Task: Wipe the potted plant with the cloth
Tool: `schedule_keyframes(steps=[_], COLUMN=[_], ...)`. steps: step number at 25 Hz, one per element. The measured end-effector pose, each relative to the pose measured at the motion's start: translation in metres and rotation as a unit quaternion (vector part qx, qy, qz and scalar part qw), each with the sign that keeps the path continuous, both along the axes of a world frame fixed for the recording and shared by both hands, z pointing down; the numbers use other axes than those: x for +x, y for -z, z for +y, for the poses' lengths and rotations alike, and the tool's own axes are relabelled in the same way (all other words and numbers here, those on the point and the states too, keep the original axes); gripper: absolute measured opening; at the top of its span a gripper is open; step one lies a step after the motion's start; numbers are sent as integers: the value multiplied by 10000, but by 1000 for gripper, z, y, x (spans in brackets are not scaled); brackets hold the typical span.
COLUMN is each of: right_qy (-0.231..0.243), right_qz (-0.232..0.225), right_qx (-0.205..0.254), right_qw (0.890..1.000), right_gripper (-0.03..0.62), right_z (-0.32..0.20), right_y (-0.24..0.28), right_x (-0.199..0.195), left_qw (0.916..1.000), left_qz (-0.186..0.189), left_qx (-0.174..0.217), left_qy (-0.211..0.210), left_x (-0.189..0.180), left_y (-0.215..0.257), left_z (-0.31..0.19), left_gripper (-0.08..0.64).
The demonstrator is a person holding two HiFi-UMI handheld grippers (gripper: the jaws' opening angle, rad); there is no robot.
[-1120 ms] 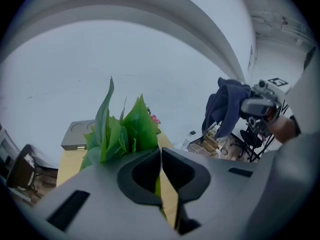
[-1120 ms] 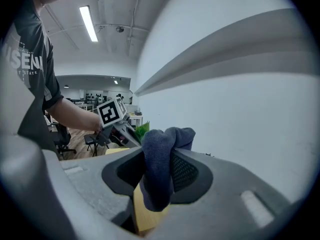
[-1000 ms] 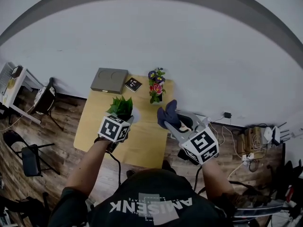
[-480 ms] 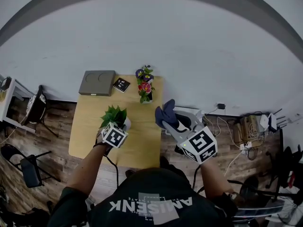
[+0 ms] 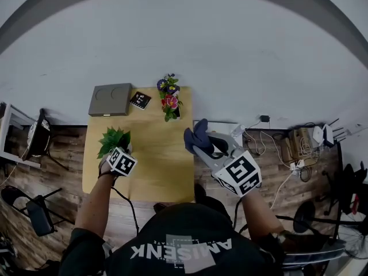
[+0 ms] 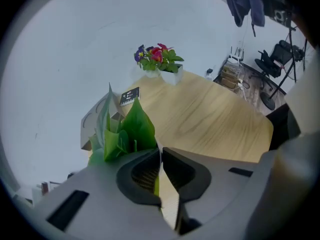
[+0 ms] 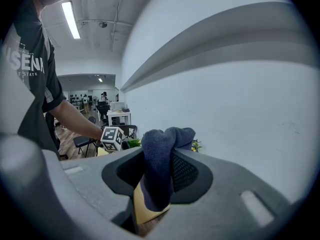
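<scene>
The potted plant [image 5: 114, 139] has broad green leaves and stands at the left edge of the wooden table [image 5: 155, 165]. My left gripper [image 5: 118, 152] is at its base, pointing steeply down. In the left gripper view the jaws [image 6: 161, 156] are nearly together, with a thin pale and green strip of the plant [image 6: 125, 131] pinched between them. My right gripper [image 5: 200, 147] hangs past the table's right edge, shut on a dark blue cloth [image 5: 196, 134]. The cloth [image 7: 160, 159] bulges up from between its pads, and the right gripper [image 7: 157, 171] stays well apart from the plant.
A pot of purple and red flowers [image 5: 168, 99] stands at the table's far edge, with a small black card [image 5: 140, 100] and a grey flat box [image 5: 109, 99] to its left. White wall lies behind. Cables and stands [image 5: 299, 154] clutter the floor at the right.
My left gripper has sunk and carried the potted plant from the table's middle toward its left edge. The right gripper with the cloth has hardly moved.
</scene>
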State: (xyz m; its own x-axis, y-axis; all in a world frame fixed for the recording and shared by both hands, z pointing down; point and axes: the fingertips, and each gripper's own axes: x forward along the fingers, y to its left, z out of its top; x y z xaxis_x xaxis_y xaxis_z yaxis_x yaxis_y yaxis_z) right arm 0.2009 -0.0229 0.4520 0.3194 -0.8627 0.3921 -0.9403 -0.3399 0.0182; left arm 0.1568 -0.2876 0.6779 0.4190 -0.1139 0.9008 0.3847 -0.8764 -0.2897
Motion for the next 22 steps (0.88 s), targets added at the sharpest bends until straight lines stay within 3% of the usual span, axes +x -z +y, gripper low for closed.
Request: schedule_keyframes(steps=[8,13,22], right_qy=[18,40,333], right_qz=[11,57,148], right_qx=[16,7,2], right_qw=[10000,10000,9993], right_gripper=[132,132,132], right_z=[-5,-7,-10], right_y=[2,3,7], right_x=[-4,-3,-3], left_qw=[9986,9976,9931], left_qz=[-148,-50,142], left_qx=[263,357,756], left_qy=[-429,-593,-886], left_x=[-7,-11,-16], left_y=[-8,-8,-6], left_z=[5,8,20], left_gripper=[25,121,175])
